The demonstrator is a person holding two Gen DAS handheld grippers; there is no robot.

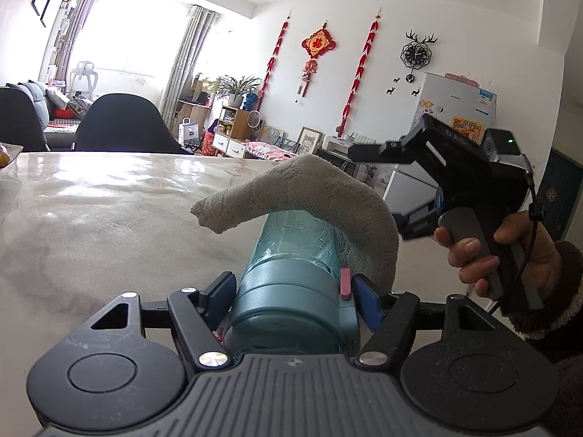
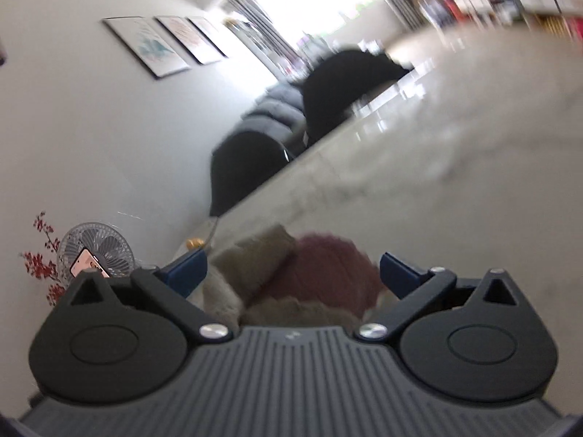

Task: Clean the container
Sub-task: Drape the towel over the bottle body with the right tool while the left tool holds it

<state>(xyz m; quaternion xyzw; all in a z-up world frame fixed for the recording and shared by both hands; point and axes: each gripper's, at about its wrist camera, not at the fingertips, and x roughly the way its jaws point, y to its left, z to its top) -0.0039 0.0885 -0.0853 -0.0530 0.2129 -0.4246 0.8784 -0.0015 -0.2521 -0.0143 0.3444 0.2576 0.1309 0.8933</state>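
My left gripper (image 1: pixel 291 293) is shut on a teal see-through bottle (image 1: pixel 291 251) at its cap end and holds it lying along my view above the table. A grey towel (image 1: pixel 309 189) is draped over the bottle's far end and right side. My right gripper (image 1: pixel 415 224) shows at the right in the left wrist view, next to the towel, in a hand. In the blurred right wrist view, the right gripper (image 2: pixel 291 273) has its jaws wide apart around a beige and pink cloth (image 2: pixel 291 276); whether it grips the cloth is unclear.
A pale marble table (image 1: pixel 91 211) spreads below. Black chairs (image 1: pixel 120 123) stand at its far edge. A bowl (image 1: pixel 7 154) sits at the far left edge. A small fan (image 2: pixel 98 251) and a sofa (image 2: pixel 277 109) show in the right wrist view.
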